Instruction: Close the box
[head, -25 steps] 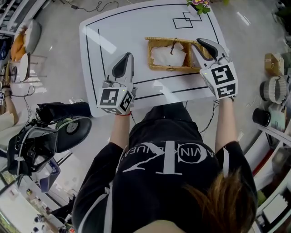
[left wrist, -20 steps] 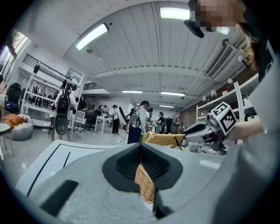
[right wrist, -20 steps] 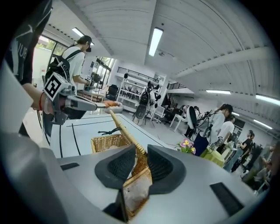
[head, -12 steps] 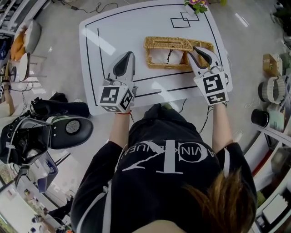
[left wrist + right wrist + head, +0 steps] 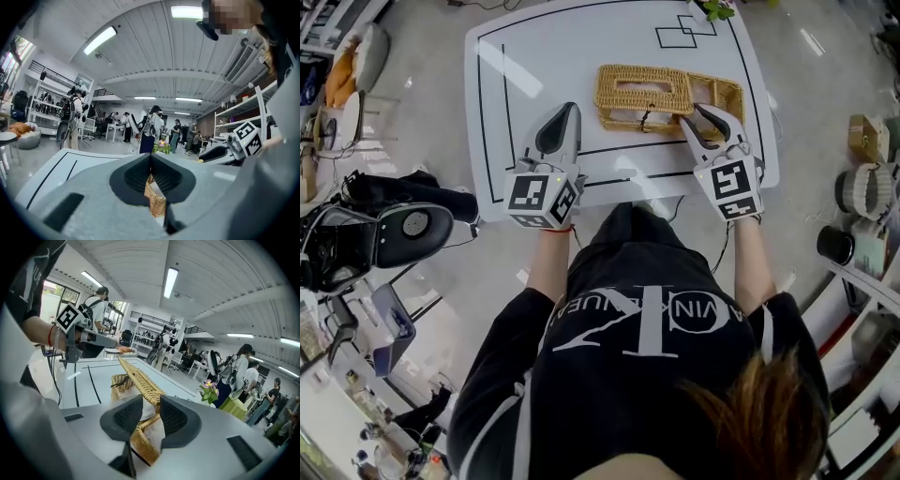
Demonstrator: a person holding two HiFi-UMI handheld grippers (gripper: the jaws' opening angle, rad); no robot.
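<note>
A: What has changed over the last second?

B: The lid (image 5: 642, 89) has come down. A second ago it stood raised and the white lining inside the wicker box (image 5: 717, 92) showed from the head view. Now it lies low over the box and hides the lining from above.

A: And the right gripper (image 5: 706, 119)?

B: Its jaws have just been opening and now stand spread. The near end of the lid's woven rim lies between them, with a gap at the left pad. In its own view the lid runs away from the tips, slightly tilted, and a strip of lining (image 5: 153, 434) shows under it close to the jaws. The gripper has also sunk with the lid.

A: So where is the box from each gripper?

B: It sits right at the right gripper's tips, on the white table (image 5: 534, 66). From the left gripper (image 5: 570, 111) it is ahead and off to the right, well apart.

A: What about the left gripper's jaws?

B: They are pressed together with nothing in them, as before. The wicker seen below their tips is the box farther off.

A: Is there any writing?

B: There is white lettering (image 5: 642, 319) across the person's black T-shirt (image 5: 647, 394), upside down to the head camera and creased. It looks like "CALVIN KLEIN JEANS" around a large monogram, though only parts are clear. Each gripper's cube carries black-and-white square markers.
</note>
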